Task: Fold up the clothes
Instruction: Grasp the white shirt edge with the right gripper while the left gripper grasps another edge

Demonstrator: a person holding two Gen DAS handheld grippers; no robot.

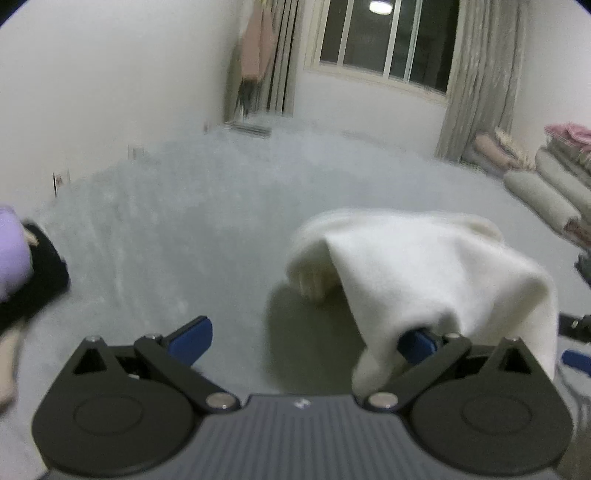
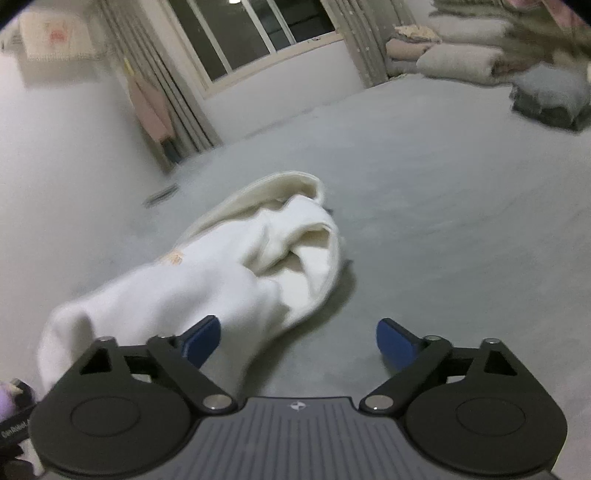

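A white garment lies bunched on the grey surface, blurred by motion. One end of it is lifted and draped over the right fingertip of my left gripper, whose jaws stand wide open. In the right wrist view the same white garment stretches from the middle down to the lower left, beside the left fingertip of my right gripper. That gripper is open, with only bare surface between its fingers.
Purple and black clothes lie at the left edge. Rolled grey and pink bedding is stacked at the right, also seen as bedding near the window. Curtains and a white wall stand behind.
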